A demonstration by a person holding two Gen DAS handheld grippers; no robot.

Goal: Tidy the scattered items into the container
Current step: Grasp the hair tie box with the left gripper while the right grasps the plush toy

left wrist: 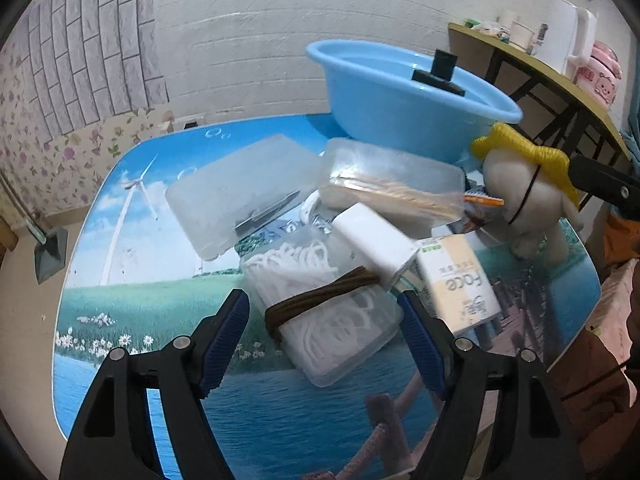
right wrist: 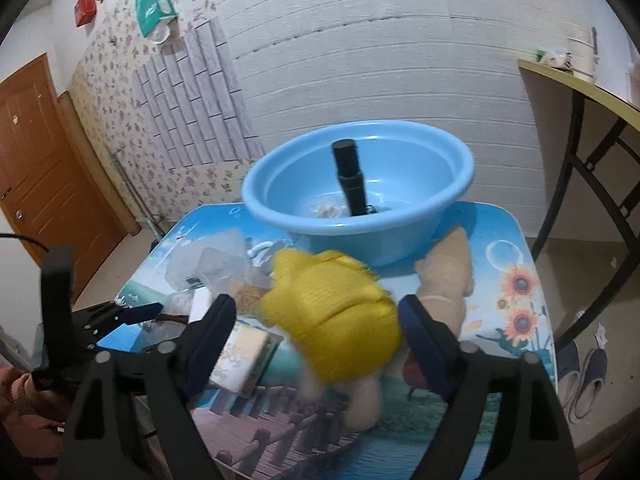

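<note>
Our left gripper (left wrist: 324, 340) has its jaws spread wide around the clear box of white cord (left wrist: 320, 312) on the table (left wrist: 120, 280), pads clear of it, its long axis slanting toward the blue basin (left wrist: 400, 120). Our right gripper (right wrist: 316, 336) gapes either side of the yellow-capped plush toy (right wrist: 332, 320).

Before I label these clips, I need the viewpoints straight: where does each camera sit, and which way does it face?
Left wrist view: on the left tool, angled down at a clear box of white cord between its open fingers; the right tool's tip shows at the right edge.
Right wrist view: on the right tool, facing the blue basin, its open fingers either side of a yellow-haired plush doll; the left tool and a sleeve appear at left.
Shared: table, basin, doll, black flashlight.
</note>
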